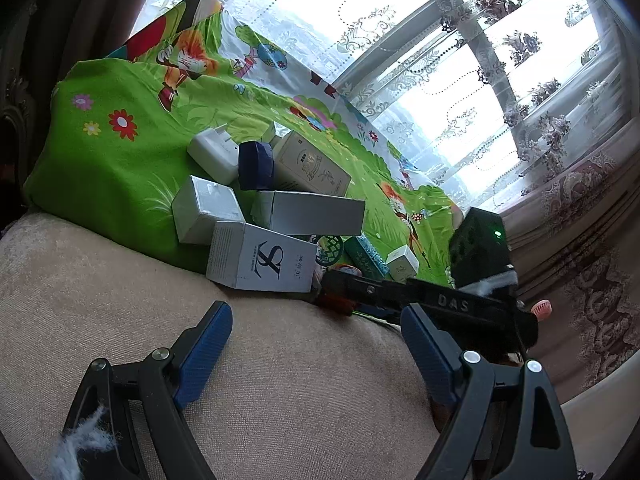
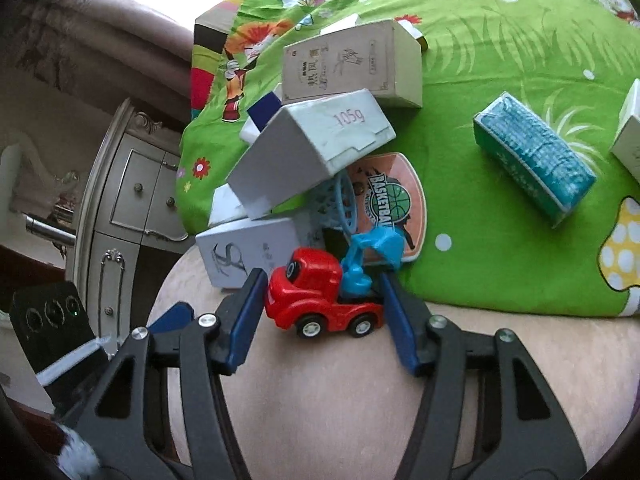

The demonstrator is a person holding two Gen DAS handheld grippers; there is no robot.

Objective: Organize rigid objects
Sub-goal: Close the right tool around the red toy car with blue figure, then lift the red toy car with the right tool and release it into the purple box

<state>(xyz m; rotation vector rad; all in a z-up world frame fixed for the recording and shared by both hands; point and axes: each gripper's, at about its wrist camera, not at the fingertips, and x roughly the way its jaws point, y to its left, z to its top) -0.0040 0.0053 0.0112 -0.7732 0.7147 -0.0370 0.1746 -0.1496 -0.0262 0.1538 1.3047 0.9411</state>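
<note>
right gripper [image 2: 323, 312]: jaws around the red toy truck [image 2: 320, 296], blue pads at or almost at its front and rear; can't tell if they press
toy truck: on beige cushion [image 2: 320, 392], wheels down, blue scoop up, at the green sheet's [image 2: 500, 80] edge
left gripper [image 1: 316, 344]: jaws wide apart, nothing between, over the cushion
boxes: white box pile [image 1: 260, 216] on the sheet just past the truck; teal box [image 2: 534, 158] lies apart

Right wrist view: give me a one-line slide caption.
Right claw closed around a red toy truck with a blue scoop, at the edge of the green cartoon blanket, beside stacked white boxes.
</note>
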